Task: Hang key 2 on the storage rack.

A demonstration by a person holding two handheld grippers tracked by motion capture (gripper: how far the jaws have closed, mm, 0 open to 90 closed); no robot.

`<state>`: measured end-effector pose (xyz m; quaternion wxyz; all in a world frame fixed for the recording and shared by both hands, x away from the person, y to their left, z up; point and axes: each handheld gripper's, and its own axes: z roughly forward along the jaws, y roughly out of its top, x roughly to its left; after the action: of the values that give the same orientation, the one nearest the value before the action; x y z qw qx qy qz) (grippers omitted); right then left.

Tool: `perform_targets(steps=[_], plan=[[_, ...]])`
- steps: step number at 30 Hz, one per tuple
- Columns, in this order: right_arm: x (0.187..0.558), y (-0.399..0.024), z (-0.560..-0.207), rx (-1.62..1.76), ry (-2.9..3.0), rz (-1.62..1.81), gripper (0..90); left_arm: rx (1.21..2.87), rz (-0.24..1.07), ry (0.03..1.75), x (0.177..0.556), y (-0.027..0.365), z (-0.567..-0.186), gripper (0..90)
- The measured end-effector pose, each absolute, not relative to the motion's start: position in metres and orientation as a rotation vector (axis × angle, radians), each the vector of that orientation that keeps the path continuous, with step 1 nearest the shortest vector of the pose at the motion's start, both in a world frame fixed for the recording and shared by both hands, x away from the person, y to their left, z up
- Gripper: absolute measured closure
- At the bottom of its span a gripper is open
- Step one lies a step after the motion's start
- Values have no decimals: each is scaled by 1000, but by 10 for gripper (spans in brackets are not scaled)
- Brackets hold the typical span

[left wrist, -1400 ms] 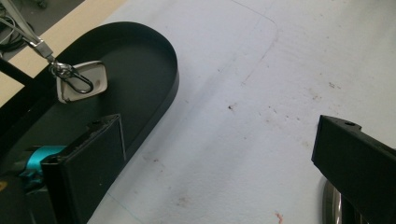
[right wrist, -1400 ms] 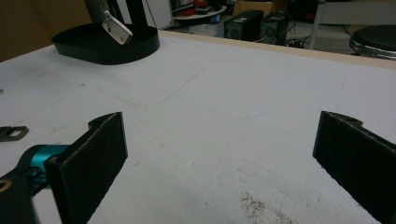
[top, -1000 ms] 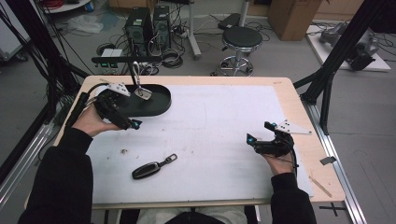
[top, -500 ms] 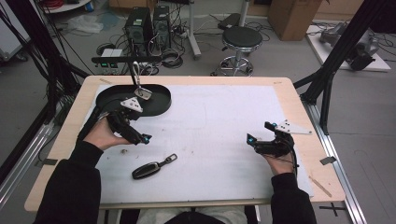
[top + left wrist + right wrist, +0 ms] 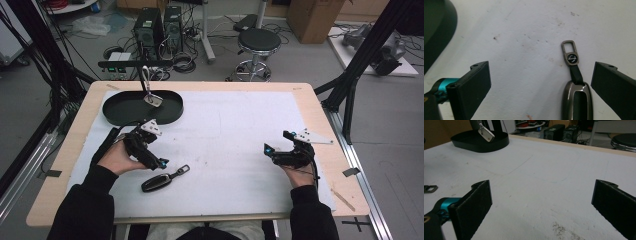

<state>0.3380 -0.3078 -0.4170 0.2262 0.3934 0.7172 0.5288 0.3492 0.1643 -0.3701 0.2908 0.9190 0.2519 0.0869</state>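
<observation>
Now left gripper (image 5: 539, 82) hangs spread above key fob (image 5: 577, 100).

round emblem on key fob strap (image 5: 572, 58), lettering unreadable

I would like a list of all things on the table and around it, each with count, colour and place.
car key fob: 1, dark with metal strap loop, near left of the mat, by the left gripper
tray: 1, black oval, far left of the table
metal clip: 1, silver, in the tray
mat: 1, white, covering the table
table: 1, light wood
stool: 1, black seat, floor beyond the table
computer towers: 2, black, floor beyond the table
left gripper: 1, black, fingers open beside the fob
right gripper: 1, black, fingers open, near right
</observation>
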Motion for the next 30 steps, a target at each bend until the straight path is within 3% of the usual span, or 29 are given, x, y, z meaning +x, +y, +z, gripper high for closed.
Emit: perform_targets(steps=[13,30], plan=[[338,-307,-417,1079,1979,1447,21,2525,156,659,332,140,-391,36],[338,-307,-418,1084,1990,1442,21,2632,134,613,318,125,-408,149]])
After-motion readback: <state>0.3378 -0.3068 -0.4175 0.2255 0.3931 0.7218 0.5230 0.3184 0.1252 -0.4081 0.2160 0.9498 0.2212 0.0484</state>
